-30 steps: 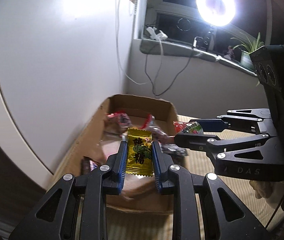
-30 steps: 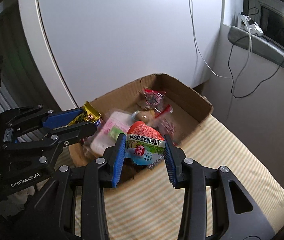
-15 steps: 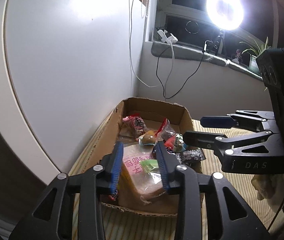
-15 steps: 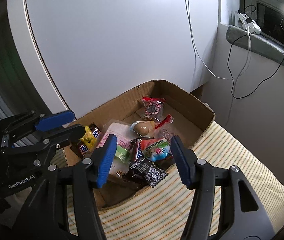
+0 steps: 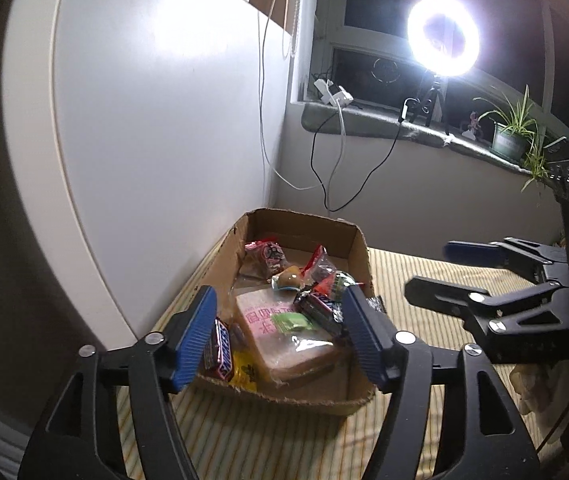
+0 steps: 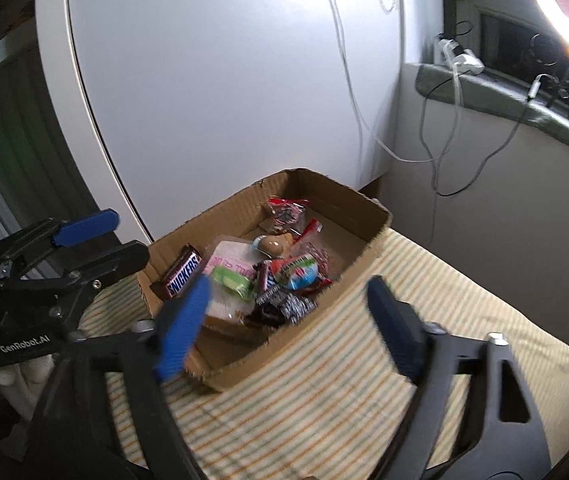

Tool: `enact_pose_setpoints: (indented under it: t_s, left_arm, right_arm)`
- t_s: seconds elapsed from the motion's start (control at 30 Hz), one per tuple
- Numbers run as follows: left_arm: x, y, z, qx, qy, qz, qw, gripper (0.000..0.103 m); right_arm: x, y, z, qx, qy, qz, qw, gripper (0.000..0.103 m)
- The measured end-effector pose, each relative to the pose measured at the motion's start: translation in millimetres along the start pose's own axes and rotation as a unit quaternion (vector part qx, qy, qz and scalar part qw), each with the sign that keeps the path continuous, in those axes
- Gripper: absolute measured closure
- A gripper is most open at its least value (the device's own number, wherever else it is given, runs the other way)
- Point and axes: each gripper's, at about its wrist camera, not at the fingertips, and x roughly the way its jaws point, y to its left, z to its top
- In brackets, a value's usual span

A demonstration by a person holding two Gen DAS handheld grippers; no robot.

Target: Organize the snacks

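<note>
An open cardboard box (image 5: pixel 358 256) (image 6: pixel 368 240) sits on the striped cloth and holds several snacks: a Snickers bar (image 6: pixel 182 272) (image 5: pixel 218 348), a pink bread pack (image 5: pixel 280 328) (image 6: pixel 230 264), a yellow candy (image 5: pixel 244 372), a red-and-blue packet (image 6: pixel 296 272) and dark wrappers (image 6: pixel 284 304). My left gripper (image 5: pixel 280 332) is open and empty, in front of the box's near wall and above it. My right gripper (image 6: pixel 284 312) is open and empty, pulled back at the box's right side. Each gripper shows in the other's view, the right one (image 5: pixel 444 272) and the left one (image 6: pixel 112 236).
A white cabinet panel (image 5: pixel 156 120) stands just left of the box. A wall with hanging cables (image 5: pixel 324 176) is behind it. The sill above carries a ring light (image 5: pixel 442 36) and a potted plant (image 5: pixel 512 136). The striped cloth (image 6: pixel 364 380) extends to the right.
Both grippers opened: the left let go of the yellow candy, the right of the red-and-blue packet. Both snacks now lie in the box. Both grippers drew back and up.
</note>
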Motion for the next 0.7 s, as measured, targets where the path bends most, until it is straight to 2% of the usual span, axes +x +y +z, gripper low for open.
enact_pose_setpoints:
  t_s: [0.2, 0.4, 0.7]
  left_arm:
    - [-21, -9, -13, 0.002, -0.006, 0.02, 0.9998, 0.023]
    - [-31, -14, -25, -0.003, -0.001, 0.034, 0.9994, 0.022]
    - [-38, -18, -27, -0.004, -0.005, 0.039, 0.9992, 0.022]
  right_arm:
    - [-32, 4, -21, 0.015, -0.026, -0.042, 0.999, 0.005]
    - [-52, -1, -43, 0.045, -0.034, -0.085, 0.995, 0.005]
    - [-63, -11, -64, 0.073, -0.03, -0.095, 0.992, 0.005]
